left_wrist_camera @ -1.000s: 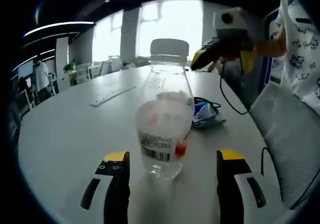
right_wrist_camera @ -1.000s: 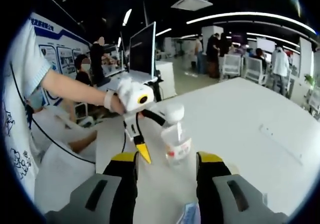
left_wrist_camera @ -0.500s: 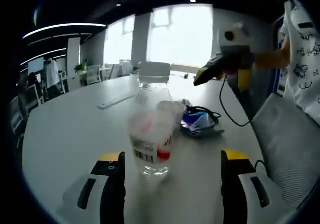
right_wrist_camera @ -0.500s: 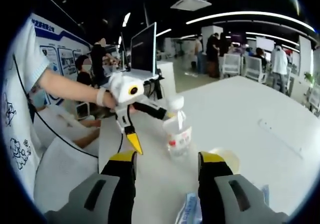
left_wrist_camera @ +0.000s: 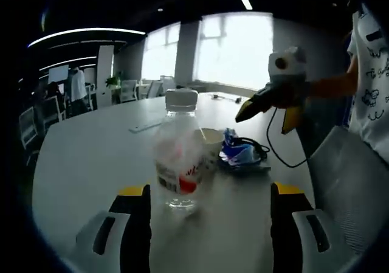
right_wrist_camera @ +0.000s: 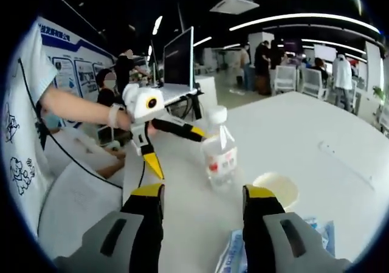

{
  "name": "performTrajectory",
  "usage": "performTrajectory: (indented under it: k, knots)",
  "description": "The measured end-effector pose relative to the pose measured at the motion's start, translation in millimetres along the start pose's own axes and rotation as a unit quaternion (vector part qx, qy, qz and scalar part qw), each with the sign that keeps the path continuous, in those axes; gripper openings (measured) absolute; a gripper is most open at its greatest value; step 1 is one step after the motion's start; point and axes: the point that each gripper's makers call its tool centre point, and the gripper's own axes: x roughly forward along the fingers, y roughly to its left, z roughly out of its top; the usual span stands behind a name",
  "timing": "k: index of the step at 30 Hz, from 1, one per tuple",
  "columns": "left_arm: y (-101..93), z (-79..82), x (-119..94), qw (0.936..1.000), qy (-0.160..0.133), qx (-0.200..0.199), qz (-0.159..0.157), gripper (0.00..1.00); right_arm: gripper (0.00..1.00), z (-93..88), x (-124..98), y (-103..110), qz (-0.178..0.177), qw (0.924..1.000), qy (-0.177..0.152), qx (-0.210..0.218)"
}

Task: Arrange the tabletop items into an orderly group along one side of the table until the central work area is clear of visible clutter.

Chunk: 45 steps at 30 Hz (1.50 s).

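White tabletop [left_wrist_camera: 79,182] carries the work, in an open office with ceiling light strips and large windows.

Nearest in the left gripper view, the left gripper [left_wrist_camera: 209,224] hangs over the table with its jaws spread wide and nothing between them. Just beyond the tips stands one clear plastic bottle [left_wrist_camera: 178,154], upright, white cap on, red and white label around the body. It sits off toward the left jaw, not centred in the gap.

Behind the bottle, near it, is one shallow pale cup [left_wrist_camera: 209,144]. Just beside the cup lies one blue crumpled wrapper [left_wrist_camera: 240,153] with a black cord looped about it. Farther back lies one flat white strip [left_wrist_camera: 148,126], well apart from the group.

In the right gripper view, the right gripper [right_wrist_camera: 203,224] is likewise wide open and empty above the tabletop [right_wrist_camera: 292,139]. The bottle [right_wrist_camera: 220,151] stands ahead of it, the cup [right_wrist_camera: 275,188] to one side, the wrapper [right_wrist_camera: 234,258] close to the jaws.

Handling judgement: the bottle appears nearly empty, therefore light, thin-walled and easily tipped or crushed. Take hold across the labelled mid-body with moderate closing force. The cup looks light and may slide. The wrapper is soft and will deform in the jaws.
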Motion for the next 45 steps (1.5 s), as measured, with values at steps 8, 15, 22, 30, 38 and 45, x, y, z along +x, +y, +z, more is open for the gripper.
performTrajectory:
  k: [8, 15, 22, 30, 38, 45]
  knots:
    - [-7.9, -2.9, -7, 1.0, -0.001, -0.007, 0.006, 0.78, 0.51, 0.9, 16, -9, 0.018, 0.9998, 0.003, -0.013]
    - [-12.1, -6.8, -14, 0.9997, -0.007, -0.019, 0.016, 0.78, 0.51, 15.3, 44, -24, 0.034, 0.9988, 0.003, -0.036]
    - [-15.6, -13.1, -14, 0.9992, -0.006, -0.033, 0.02, 0.78, 0.52, 25.2, 63, -26, 0.057, 0.9965, 0.0, -0.062]
    - [-18.7, -15.6, -19, 0.9988, -0.007, -0.041, 0.024, 0.78, 0.51, 22.6, 81, -33, 0.072, 0.9949, 0.012, -0.071]
    - [-24.3, -21.6, -22, 0.9985, -0.005, -0.048, 0.025, 0.77, 0.49, 18.1, 92, -35, 0.097, 0.9914, 0.013, -0.087]
    - [-26.4, -26.5, -22, 0.998, -0.006, -0.057, 0.028, 0.76, 0.46, 16.6, 104, -42, 0.109, 0.9898, 0.017, -0.09]
